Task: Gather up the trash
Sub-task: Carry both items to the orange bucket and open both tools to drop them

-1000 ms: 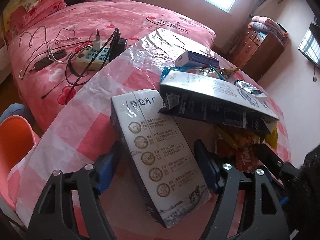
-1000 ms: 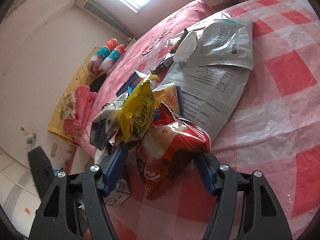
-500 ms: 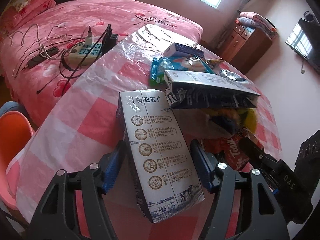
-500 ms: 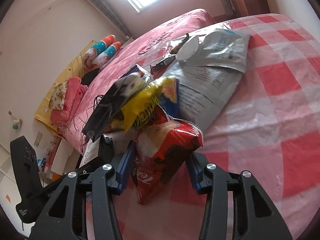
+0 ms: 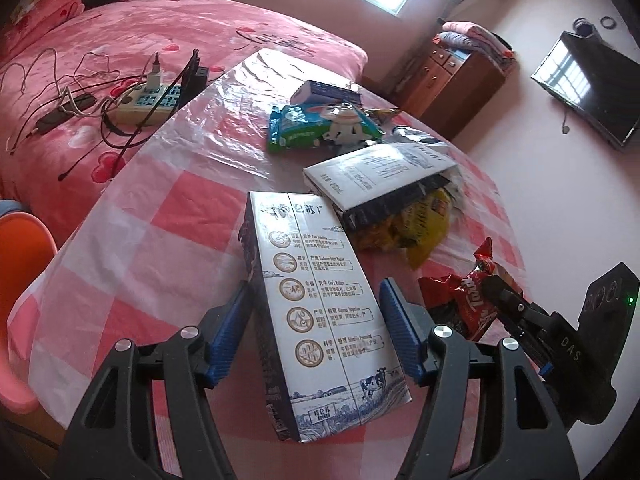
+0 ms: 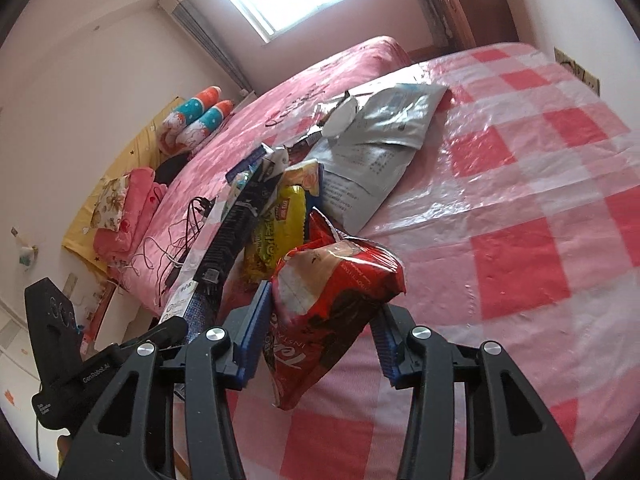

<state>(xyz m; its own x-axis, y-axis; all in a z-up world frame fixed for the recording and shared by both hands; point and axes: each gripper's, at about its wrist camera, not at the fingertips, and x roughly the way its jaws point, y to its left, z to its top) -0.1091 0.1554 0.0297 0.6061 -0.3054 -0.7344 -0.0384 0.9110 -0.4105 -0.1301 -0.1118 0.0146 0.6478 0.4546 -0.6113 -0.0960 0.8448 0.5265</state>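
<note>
My left gripper (image 5: 316, 334) is shut on a tall white and blue milk carton (image 5: 316, 304) and holds it over the checked table (image 5: 168, 216). My right gripper (image 6: 320, 344) is shut on a red snack bag (image 6: 328, 304); that bag also shows at the right of the left wrist view (image 5: 468, 300). More trash lies on the table: a flattened white and black box (image 5: 380, 176), a yellow snack bag (image 5: 416, 228), a green and blue wrapper (image 5: 320, 122), a small blue and white box (image 5: 324, 92) and silver pouches (image 6: 384, 136).
A pink bed (image 5: 132, 24) lies behind the table, with a power strip (image 5: 148, 98) and tangled cables on it. An orange chair (image 5: 20, 248) stands at the left. A wooden cabinet (image 5: 452, 68) and a wall TV (image 5: 588, 88) are at the right.
Both grippers have drawn back and up with their loads. The milk carton and the red bag have come away from the pile, and the flattened box has dropped lower onto the yellow bag.
</note>
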